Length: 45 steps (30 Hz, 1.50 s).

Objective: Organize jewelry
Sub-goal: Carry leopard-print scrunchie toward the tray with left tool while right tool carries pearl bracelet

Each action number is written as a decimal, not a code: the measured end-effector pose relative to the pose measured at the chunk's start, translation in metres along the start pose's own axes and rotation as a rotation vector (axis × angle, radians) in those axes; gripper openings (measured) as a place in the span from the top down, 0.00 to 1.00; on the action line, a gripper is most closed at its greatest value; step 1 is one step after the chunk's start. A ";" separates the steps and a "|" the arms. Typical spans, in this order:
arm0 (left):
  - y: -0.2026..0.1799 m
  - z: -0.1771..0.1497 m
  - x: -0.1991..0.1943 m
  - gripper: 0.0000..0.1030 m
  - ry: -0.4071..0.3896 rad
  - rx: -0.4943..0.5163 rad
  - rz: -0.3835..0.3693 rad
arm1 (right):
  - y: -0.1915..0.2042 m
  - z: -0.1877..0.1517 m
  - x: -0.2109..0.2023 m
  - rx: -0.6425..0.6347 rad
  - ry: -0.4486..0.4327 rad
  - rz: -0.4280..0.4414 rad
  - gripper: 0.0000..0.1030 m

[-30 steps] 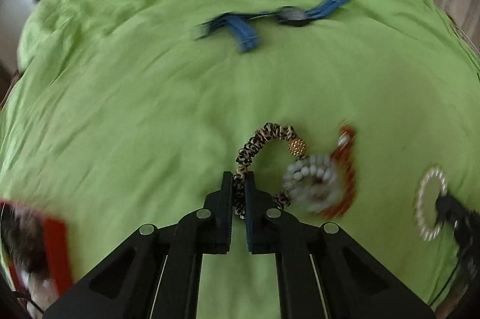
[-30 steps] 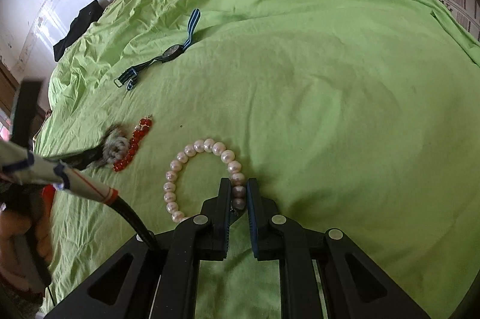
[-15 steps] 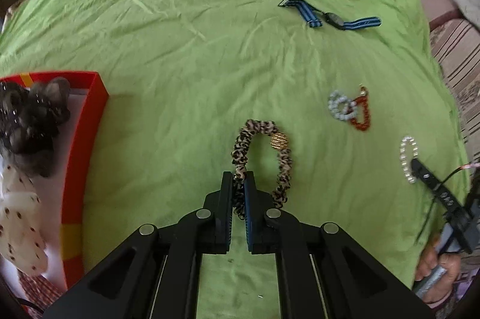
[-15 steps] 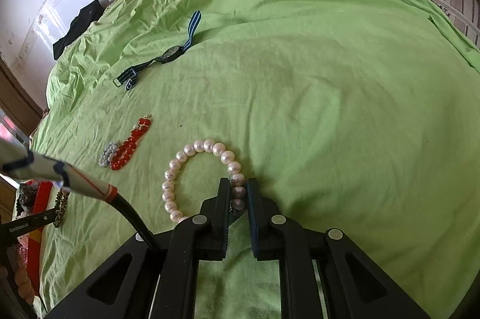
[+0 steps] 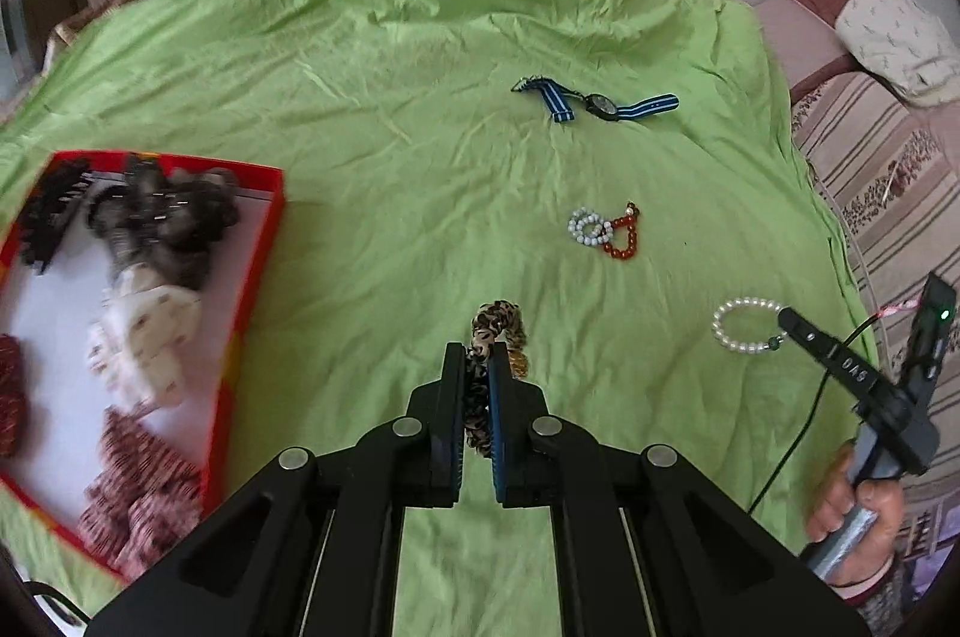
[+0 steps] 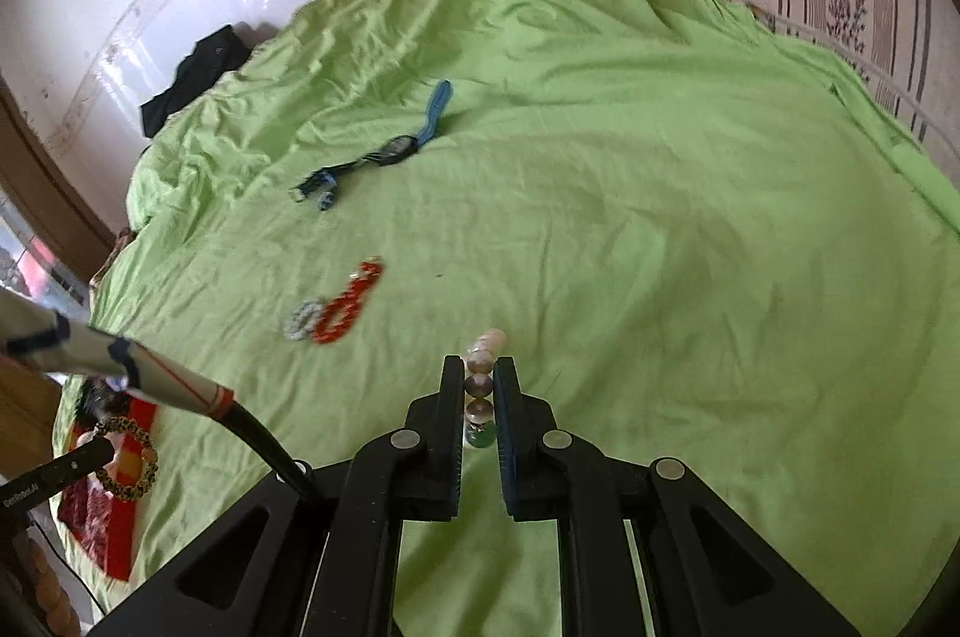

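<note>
My left gripper point(image 5: 477, 385) is clamped on the leopard-print fabric scrunchie with a gold bead point(image 5: 495, 337); its loop sticks out past the fingertips, above the wrinkled lime-green bedsheet point(image 5: 390, 157).

My right gripper point(image 6: 479, 394) is clamped on the white pearl bead bracelet with one green bead point(image 6: 480, 385). The pearls stack up between the pads, the green bead lowest. From the left wrist view the same bracelet point(image 5: 744, 325) hangs as an open ring off the right gripper's tip, right of the scrunchie.

Landmark: the red-rimmed shallow cardboard box with a white floor point(image 5: 252, 277), lying on the sheet to the left of the scrunchie.
- Inside it: dark fluffy hair accessories toward the far end, a white dotted fabric scrunchie point(image 5: 144, 337) in the middle, and a red-and-white patterned scrunchie point(image 5: 138, 493) at the near end. That part of the view is motion-blurred.
- Right of the box, well apart: a small pale-bead bracelet point(image 5: 588, 226) touching a red-bead bracelet point(image 5: 624, 238), both flat on the sheet.
- Farther right and beyond those: a wristwatch with a blue striped fabric strap point(image 5: 600, 103), laid out flat.

In the right wrist view the scrunchie point(image 6: 129, 457) shows over the box's red edge point(image 6: 114, 547), at the bottom left.

My right hand point(image 5: 852, 511) grips the right gripper's handle at the sheet's edge, over a striped floral mattress point(image 5: 888, 169).
</note>
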State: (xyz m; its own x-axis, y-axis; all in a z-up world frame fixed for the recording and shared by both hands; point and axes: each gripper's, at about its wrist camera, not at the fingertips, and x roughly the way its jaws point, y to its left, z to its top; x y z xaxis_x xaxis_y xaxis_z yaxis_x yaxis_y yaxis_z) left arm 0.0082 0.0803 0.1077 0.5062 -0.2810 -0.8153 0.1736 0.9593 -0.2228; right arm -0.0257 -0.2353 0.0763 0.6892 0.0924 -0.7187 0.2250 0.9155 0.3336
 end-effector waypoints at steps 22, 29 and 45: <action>-0.033 -0.075 -0.095 0.94 -0.180 0.147 0.171 | 0.068 -0.081 -0.097 -0.189 -0.026 0.012 0.90; -0.025 -0.081 -0.111 0.94 -0.210 0.139 0.204 | 0.085 -0.094 -0.110 -0.232 -0.028 0.011 0.90; -0.017 -0.093 -0.130 0.94 -0.243 0.128 0.210 | 0.113 -0.116 -0.114 -0.288 -0.001 0.016 0.90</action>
State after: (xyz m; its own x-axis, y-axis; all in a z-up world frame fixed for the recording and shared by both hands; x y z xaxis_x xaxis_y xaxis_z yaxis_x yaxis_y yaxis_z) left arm -0.1392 0.1029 0.1675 0.7260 -0.0915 -0.6815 0.1414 0.9898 0.0177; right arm -0.1587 -0.0970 0.1250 0.6915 0.1080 -0.7142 0.0089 0.9874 0.1578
